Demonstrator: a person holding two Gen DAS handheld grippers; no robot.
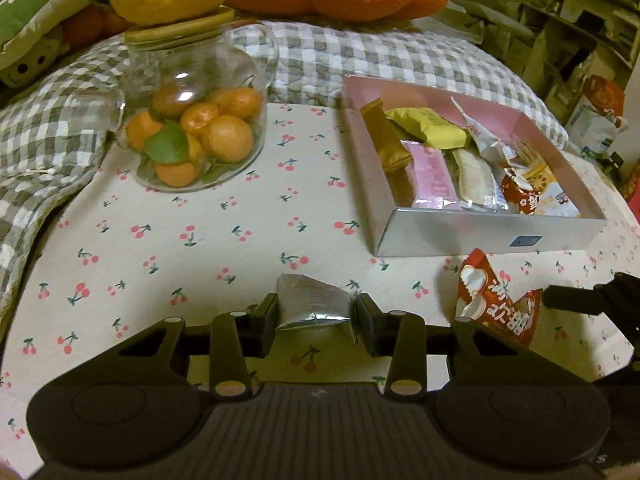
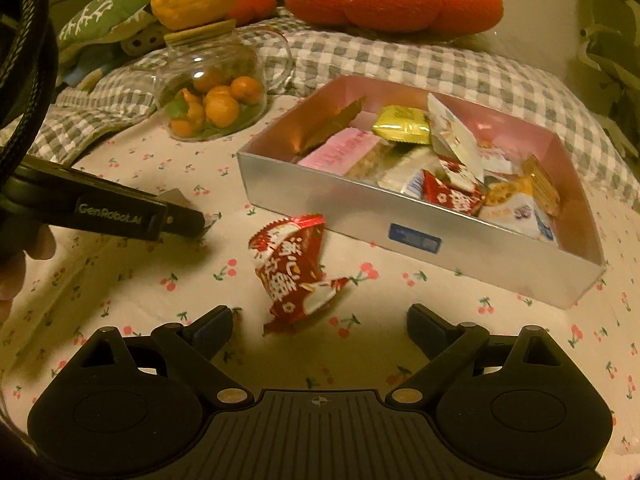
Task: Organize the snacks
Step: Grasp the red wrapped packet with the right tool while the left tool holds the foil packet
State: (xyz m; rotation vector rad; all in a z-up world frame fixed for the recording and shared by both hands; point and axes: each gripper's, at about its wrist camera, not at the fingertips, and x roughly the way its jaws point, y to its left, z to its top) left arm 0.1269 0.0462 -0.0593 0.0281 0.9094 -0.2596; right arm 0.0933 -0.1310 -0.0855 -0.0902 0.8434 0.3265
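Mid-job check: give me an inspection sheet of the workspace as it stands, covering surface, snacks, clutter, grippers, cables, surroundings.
Surface: cherry-print cloth on the table.
Job's things: silver box holds mixed snack packs; red packet lies on the cloth before it; silver packet sits between the left pads.
Clutter: glass jar of oranges, wooden lid on, left of the box.
Grippers: left gripper shut on the silver packet; right gripper open, just short of the red packet.
Cables: black braided cable at the right wrist view's left edge.
Surroundings: checked blanket, plush cushions behind, shelves at right.
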